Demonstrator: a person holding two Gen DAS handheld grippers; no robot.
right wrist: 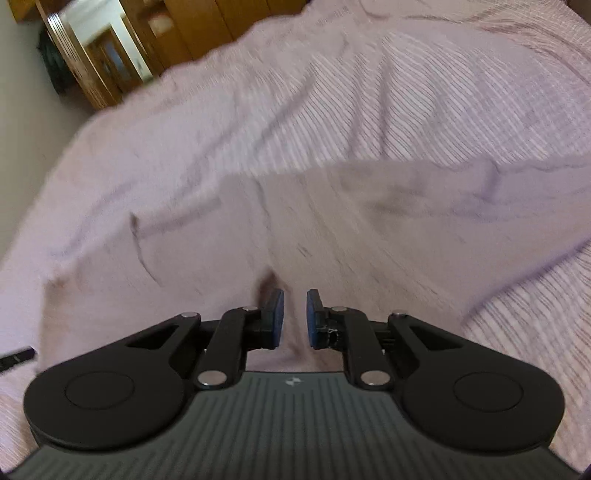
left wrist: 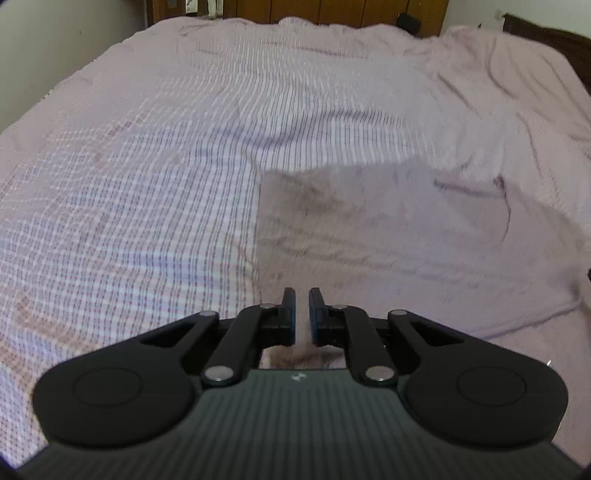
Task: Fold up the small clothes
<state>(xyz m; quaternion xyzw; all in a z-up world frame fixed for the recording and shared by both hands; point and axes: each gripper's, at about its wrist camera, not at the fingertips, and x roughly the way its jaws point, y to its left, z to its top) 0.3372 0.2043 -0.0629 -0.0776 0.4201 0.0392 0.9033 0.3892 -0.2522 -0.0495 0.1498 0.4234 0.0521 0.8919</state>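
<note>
A pale pink-grey garment (left wrist: 388,236) lies on the bed, with one straight edge on the left and creases toward the right. It also shows in the right wrist view (right wrist: 332,229), blurred by motion. My left gripper (left wrist: 302,295) is nearly shut with a narrow gap, and garment cloth shows between its jaws at the near edge. My right gripper (right wrist: 294,297) stands a little wider apart over the garment's near part, with cloth showing in the gap.
The bed is covered by a pink checked bedspread (left wrist: 129,184). A wooden headboard or wardrobe (left wrist: 332,11) stands at the far end. Wooden furniture with a mirror (right wrist: 110,55) is beyond the bed in the right wrist view. A dark object (right wrist: 16,358) lies at the left.
</note>
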